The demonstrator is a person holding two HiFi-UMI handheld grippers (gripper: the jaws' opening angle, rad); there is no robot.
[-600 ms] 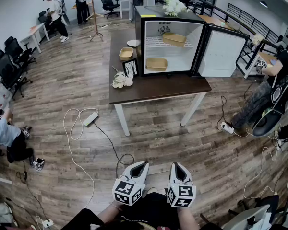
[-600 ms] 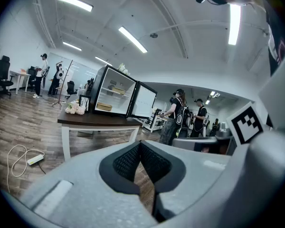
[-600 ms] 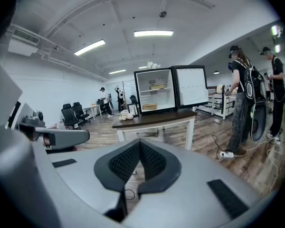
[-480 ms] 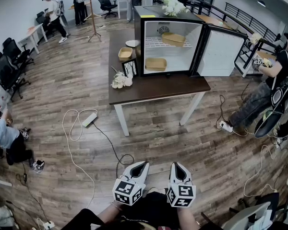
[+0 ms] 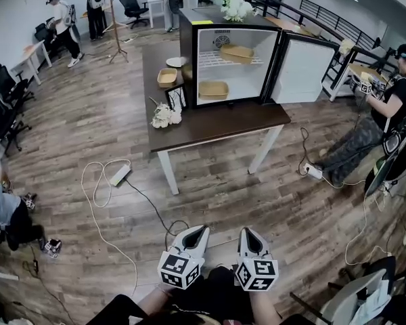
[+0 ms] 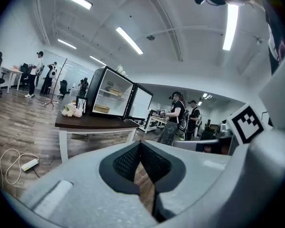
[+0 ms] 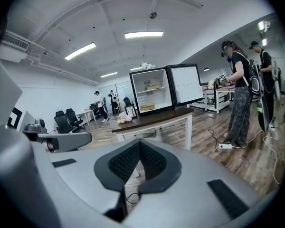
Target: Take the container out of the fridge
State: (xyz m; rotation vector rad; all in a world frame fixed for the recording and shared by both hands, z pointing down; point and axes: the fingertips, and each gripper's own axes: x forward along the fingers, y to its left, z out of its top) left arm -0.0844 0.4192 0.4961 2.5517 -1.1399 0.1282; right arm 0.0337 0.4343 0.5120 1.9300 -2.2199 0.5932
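Head view: approach step, judging by the open floor up to the table [image 5: 216, 124]. Fridge [image 5: 187, 53] on it, door [image 5: 304, 70] swung open; one tan container [image 5: 237, 53] on the upper shelf, another [image 5: 213, 90] on the fridge floor. Left gripper [image 5: 200, 231] and right gripper [image 5: 248, 234] low, well apart from the fridge, both pressed together on nothing. Next, probably: walk up, spread one pair, reach inside. No readable writing anywhere; only square markers on the gripper cubes.
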